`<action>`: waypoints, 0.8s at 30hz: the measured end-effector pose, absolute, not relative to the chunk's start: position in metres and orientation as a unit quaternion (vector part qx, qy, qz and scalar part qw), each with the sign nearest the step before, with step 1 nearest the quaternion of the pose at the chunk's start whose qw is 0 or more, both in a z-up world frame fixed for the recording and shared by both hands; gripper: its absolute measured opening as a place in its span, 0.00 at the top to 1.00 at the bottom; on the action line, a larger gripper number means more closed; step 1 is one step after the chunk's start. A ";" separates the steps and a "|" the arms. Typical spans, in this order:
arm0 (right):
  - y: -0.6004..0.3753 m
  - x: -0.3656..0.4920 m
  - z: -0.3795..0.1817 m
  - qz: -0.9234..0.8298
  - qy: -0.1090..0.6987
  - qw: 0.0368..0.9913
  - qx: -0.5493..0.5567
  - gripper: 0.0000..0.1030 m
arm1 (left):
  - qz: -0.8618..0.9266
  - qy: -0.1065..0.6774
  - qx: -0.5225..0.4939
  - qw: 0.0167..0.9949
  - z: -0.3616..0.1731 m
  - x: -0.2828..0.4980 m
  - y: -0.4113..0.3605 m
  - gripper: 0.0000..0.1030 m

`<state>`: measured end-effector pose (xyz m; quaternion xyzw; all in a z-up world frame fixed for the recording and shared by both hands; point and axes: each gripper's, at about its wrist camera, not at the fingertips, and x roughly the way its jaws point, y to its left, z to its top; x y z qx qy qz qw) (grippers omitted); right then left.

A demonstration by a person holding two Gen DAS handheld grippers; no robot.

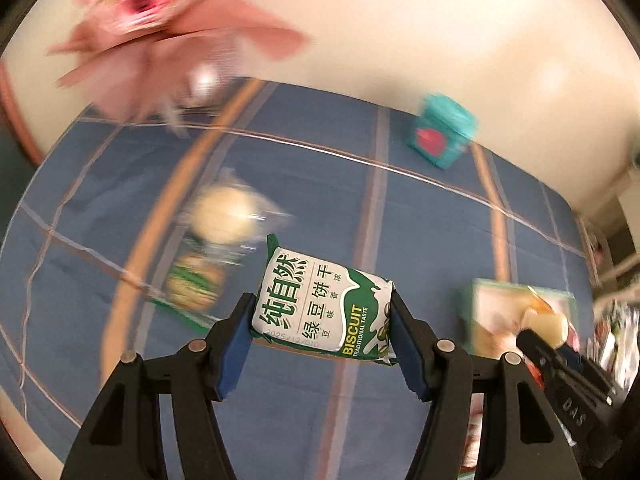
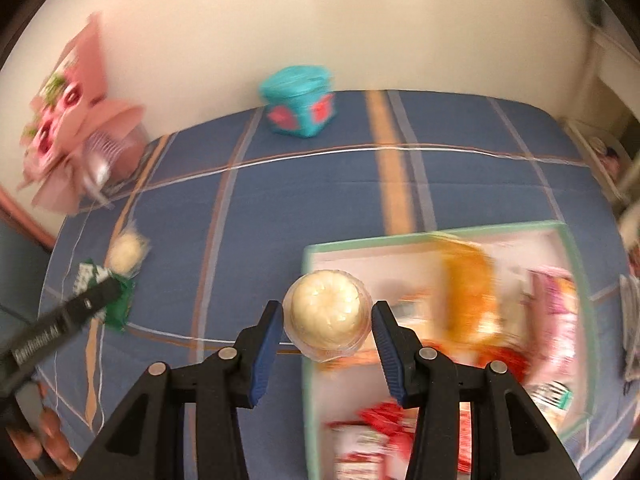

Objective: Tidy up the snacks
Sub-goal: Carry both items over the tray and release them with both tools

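1. One blue plaid tablecloth (image 2: 312, 200) covers the table, which ends at a cream wall (image 2: 320, 20); a broad bare stretch of cloth lies between the things on it.
2. One green-rimmed tray (image 2: 558, 236) sits at the near right of the cloth, crowded with blurred orange, pink and red packets whose number cannot be told.
3. One pink flower bouquet (image 2: 68, 132) stands at the far left by the wall, and one teal box (image 2: 298, 100) with red marks stands at the far edge, well apart from it.
4. Two snacks lie loose on the cloth at the left: one round pale cake in clear wrap (image 1: 226, 214) and, just beside it, one green packet (image 1: 192, 284).
5. The left gripper (image 1: 322, 320) hangs above the cloth with its jaws clamped on the ends of one green-and-white biscuit packet (image 1: 320, 304).
6. The right gripper (image 2: 326, 320) hangs over the tray's near-left corner; its jaws stand moderately wide, gripping one round pastry in a clear cup (image 2: 326, 314).
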<state>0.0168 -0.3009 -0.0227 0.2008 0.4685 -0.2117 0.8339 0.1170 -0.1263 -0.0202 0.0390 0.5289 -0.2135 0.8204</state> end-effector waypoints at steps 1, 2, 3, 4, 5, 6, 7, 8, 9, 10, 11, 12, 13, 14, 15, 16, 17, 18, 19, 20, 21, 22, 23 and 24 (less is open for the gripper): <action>-0.310 0.009 -0.021 -0.221 0.467 0.831 0.207 0.53 | -0.225 0.528 0.050 0.818 -0.020 0.108 -0.140 0.36; -0.319 0.001 -0.020 -0.230 0.466 0.828 0.212 0.53 | -0.238 0.526 0.061 0.814 -0.021 0.099 -0.154 0.36; -0.327 -0.005 -0.020 -0.238 0.465 0.825 0.216 0.53 | -0.247 0.526 0.069 0.811 -0.021 0.090 -0.166 0.36; -0.336 -0.012 -0.020 -0.247 0.466 0.820 0.221 0.53 | -0.257 0.525 0.078 0.807 -0.022 0.081 -0.178 0.36; -0.343 -0.019 -0.020 -0.255 0.466 0.817 0.226 0.53 | -0.266 0.524 0.089 0.804 -0.023 0.072 -0.190 0.36; -0.351 -0.024 -0.021 -0.261 0.466 0.813 0.230 0.53 | -0.274 0.523 0.098 0.801 -0.025 0.065 -0.200 0.36; -0.358 -0.030 -0.021 -0.267 0.466 0.810 0.236 0.53 | -0.281 0.522 0.106 0.798 -0.026 0.057 -0.211 0.36; -0.364 -0.035 -0.022 -0.272 0.466 0.807 0.240 0.53 | -0.289 0.522 0.114 0.794 -0.028 0.050 -0.221 0.36; -0.370 -0.041 -0.023 -0.278 0.466 0.804 0.244 0.53 | -0.295 0.522 0.121 0.791 -0.030 0.044 -0.229 0.36; -0.376 -0.045 -0.023 -0.282 0.467 0.802 0.246 0.53 | -0.301 0.521 0.129 0.788 -0.031 0.038 -0.237 0.36; -0.379 -0.049 -0.024 -0.284 0.467 0.800 0.247 0.53 | -0.306 0.521 0.138 0.785 -0.033 0.032 -0.246 0.36; -0.384 -0.053 -0.025 -0.287 0.468 0.798 0.248 0.53 | -0.310 0.520 0.145 0.783 -0.035 0.026 -0.252 0.36; -0.388 -0.055 -0.026 -0.289 0.469 0.797 0.248 0.53 | -0.314 0.519 0.152 0.780 -0.037 0.022 -0.258 0.36; -0.390 -0.057 -0.027 -0.289 0.471 0.796 0.249 0.53 | -0.318 0.520 0.157 0.777 -0.040 0.016 -0.264 0.36; -0.391 -0.057 -0.029 -0.289 0.473 0.794 0.249 0.53 | -0.320 0.522 0.160 0.775 -0.042 0.012 -0.268 0.36; -0.393 -0.058 -0.031 -0.289 0.476 0.792 0.250 0.53 | -0.320 0.524 0.163 0.772 -0.044 0.010 -0.272 0.36; -0.394 -0.059 -0.033 -0.288 0.479 0.790 0.251 0.53 | -0.320 0.526 0.167 0.770 -0.048 0.007 -0.274 0.36; -0.394 -0.059 -0.036 -0.288 0.481 0.788 0.253 0.53 | -0.319 0.528 0.171 0.768 -0.050 0.004 -0.276 0.36; -0.394 -0.060 -0.039 -0.288 0.484 0.786 0.254 0.52 | -0.318 0.530 0.177 0.766 -0.053 0.003 -0.278 0.36; -0.395 -0.060 -0.042 -0.288 0.487 0.784 0.256 0.52 | -0.317 0.531 0.183 0.764 -0.056 0.003 -0.280 0.36; -0.395 -0.060 -0.044 -0.288 0.490 0.782 0.257 0.52 | -0.316 0.532 0.188 0.763 -0.059 0.000 -0.282 0.36; -0.395 -0.061 -0.045 -0.288 0.491 0.780 0.258 0.52 | -0.315 0.533 0.190 0.762 -0.059 -0.001 -0.283 0.36; -0.395 -0.061 -0.046 -0.288 0.493 0.779 0.258 0.52 | -0.316 0.535 0.190 0.760 -0.061 0.000 -0.284 0.36; -0.395 -0.060 -0.047 -0.288 0.494 0.779 0.257 0.52 | -0.318 0.537 0.189 0.758 -0.062 -0.001 -0.285 0.36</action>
